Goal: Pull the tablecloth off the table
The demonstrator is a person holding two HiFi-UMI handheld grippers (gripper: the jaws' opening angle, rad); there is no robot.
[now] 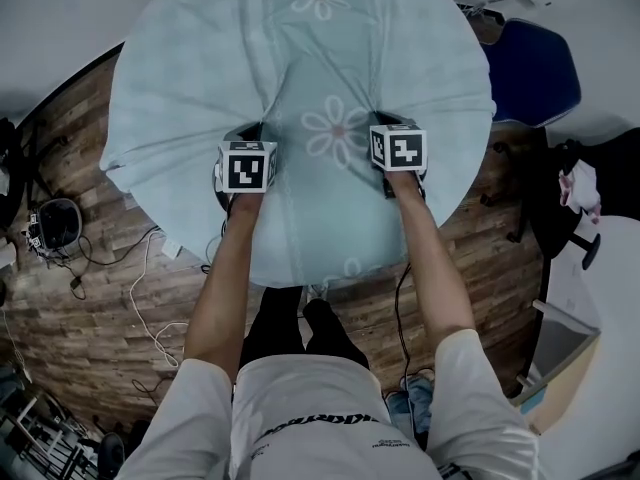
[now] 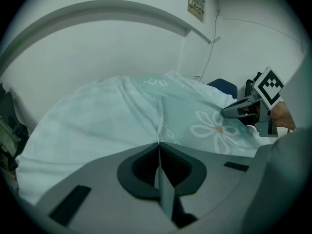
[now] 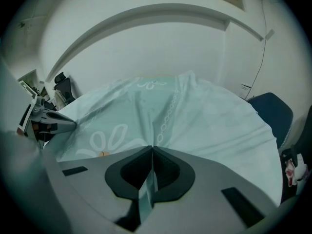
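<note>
Pale green tablecloth [image 1: 200,78] lies pinched in left gripper [image 2: 158,146] and right gripper [image 3: 152,148].

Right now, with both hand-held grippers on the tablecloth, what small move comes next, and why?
Probably draw the left hand-held gripper and the right hand-held gripper evenly back toward you: each is shut on a pinched fold of the tablecloth, which lies fully spread.

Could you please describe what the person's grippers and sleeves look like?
Both the left gripper and right gripper have grey bodies with dark padded jaw recesses; each carries a white cube with black square markers. The person wears a white short-sleeved shirt.
</note>
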